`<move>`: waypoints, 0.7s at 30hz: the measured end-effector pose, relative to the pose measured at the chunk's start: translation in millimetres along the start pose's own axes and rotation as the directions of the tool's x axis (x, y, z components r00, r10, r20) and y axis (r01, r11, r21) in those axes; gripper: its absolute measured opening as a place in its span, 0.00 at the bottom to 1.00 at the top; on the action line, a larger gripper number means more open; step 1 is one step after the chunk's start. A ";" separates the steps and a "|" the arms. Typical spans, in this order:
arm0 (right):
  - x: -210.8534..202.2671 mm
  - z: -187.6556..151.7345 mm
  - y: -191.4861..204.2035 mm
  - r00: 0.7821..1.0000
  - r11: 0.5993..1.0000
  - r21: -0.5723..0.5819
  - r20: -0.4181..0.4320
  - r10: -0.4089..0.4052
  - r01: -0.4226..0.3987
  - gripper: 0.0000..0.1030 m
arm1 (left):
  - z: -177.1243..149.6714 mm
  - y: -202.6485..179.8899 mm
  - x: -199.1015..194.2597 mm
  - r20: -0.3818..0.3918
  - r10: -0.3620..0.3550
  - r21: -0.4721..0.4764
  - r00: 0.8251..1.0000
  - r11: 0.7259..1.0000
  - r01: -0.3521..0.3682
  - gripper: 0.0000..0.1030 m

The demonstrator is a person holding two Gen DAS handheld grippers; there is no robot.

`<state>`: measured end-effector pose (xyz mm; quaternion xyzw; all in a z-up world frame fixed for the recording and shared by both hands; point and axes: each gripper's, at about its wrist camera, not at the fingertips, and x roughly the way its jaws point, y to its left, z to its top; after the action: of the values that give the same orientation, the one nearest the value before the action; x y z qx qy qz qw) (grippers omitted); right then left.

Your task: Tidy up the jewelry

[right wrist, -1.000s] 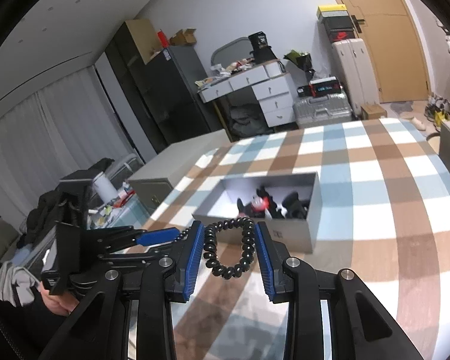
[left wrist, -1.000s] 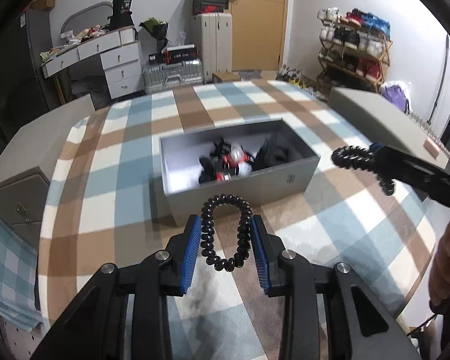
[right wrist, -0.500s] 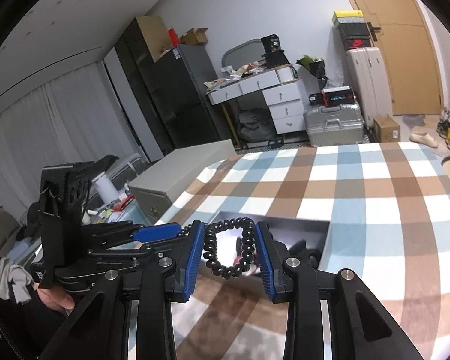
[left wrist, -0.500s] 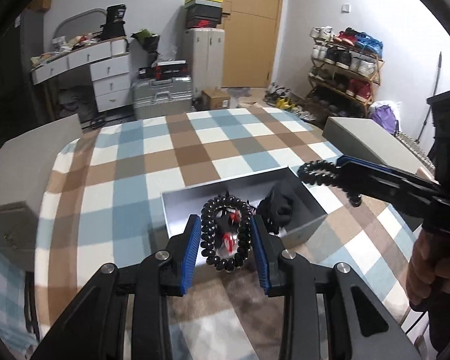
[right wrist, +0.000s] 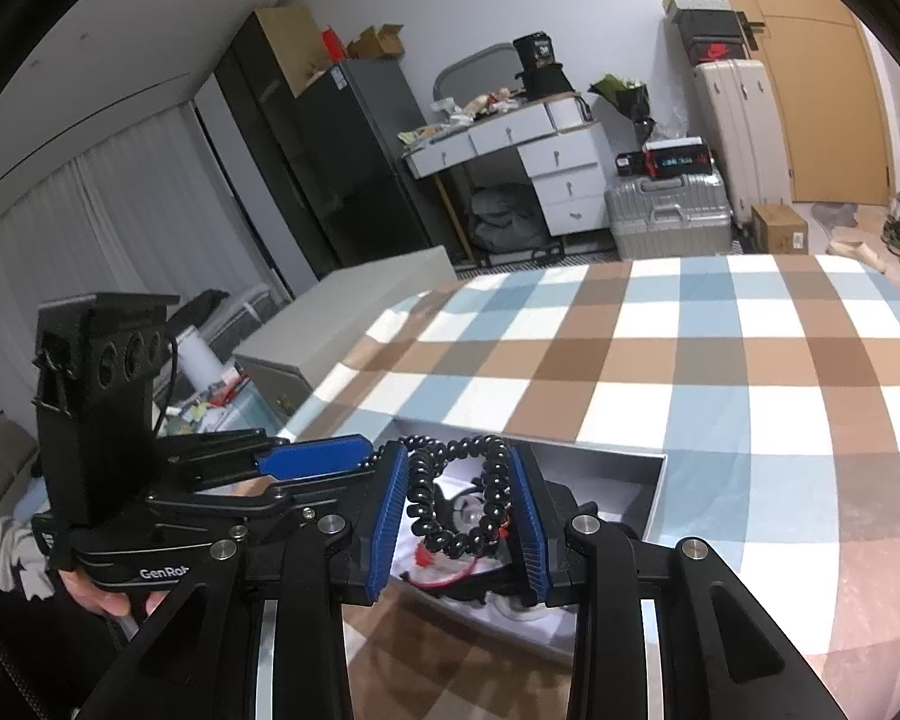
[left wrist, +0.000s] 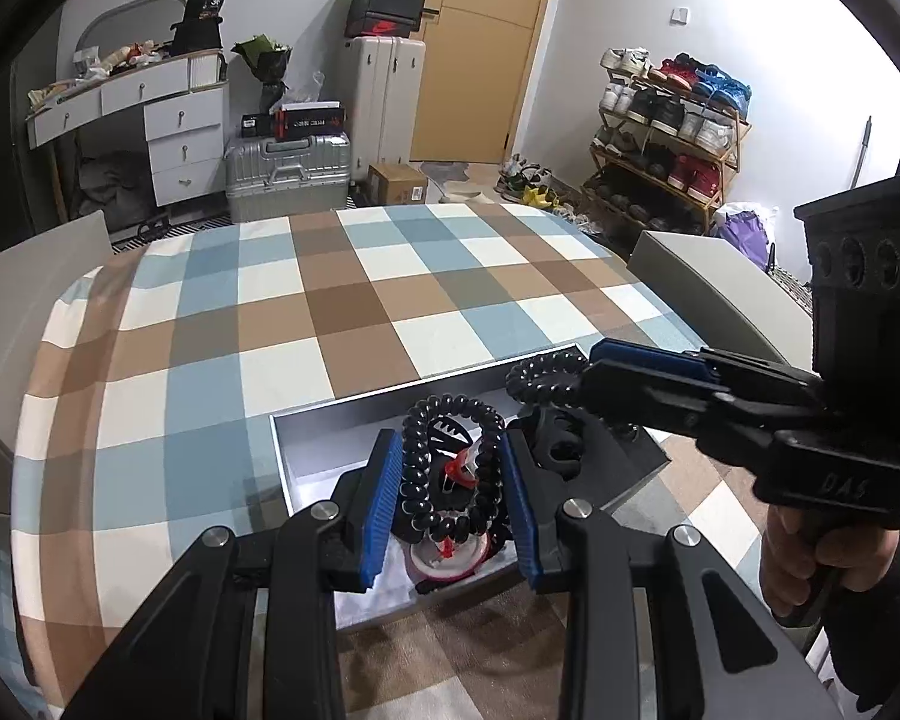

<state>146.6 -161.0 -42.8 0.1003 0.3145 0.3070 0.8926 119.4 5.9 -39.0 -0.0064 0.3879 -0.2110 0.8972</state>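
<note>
An open grey box (left wrist: 330,426) sits on the checked tablecloth and holds red, black and white jewelry (left wrist: 456,552). My left gripper (left wrist: 450,504) is shut on a black coiled band (left wrist: 414,468) and holds it over the box. My right gripper (right wrist: 459,510) is shut on another black coiled band (right wrist: 492,480), also over the box (right wrist: 654,480). The right gripper comes in from the right in the left wrist view (left wrist: 576,378), its band (left wrist: 534,378) above the box's far right corner. The left gripper shows at left in the right wrist view (right wrist: 318,459).
The round table has a brown, blue and white checked cloth (left wrist: 342,312). Grey box lids or cases lie at its right edge (left wrist: 708,282) and left edge (right wrist: 342,324). Beyond are a white desk (left wrist: 168,120), suitcases (left wrist: 288,174) and a shoe rack (left wrist: 672,144).
Both grippers have moved forward with their bands, from in front of the box to over its open inside. The two grippers have come closer together.
</note>
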 end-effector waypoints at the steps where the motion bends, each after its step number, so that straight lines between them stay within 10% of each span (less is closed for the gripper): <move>1: 2.2 -0.2 -0.9 1.000 1.000 -0.004 -0.003 -0.007 0.007 0.32 | 0.4 0.4 1.8 -0.002 -0.004 0.004 1.000 1.000 0.004 0.27; 21: 7.3 -5.2 -12.3 0.998 0.998 0.019 0.012 -0.065 0.065 0.54 | -0.2 9.5 11.8 -0.006 0.008 -0.027 1.000 1.000 -0.009 0.49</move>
<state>153.8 -166.3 -55.1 0.1003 0.3147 0.2744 0.9031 130.0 10.1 -49.0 -0.0165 0.3934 -0.2019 0.8968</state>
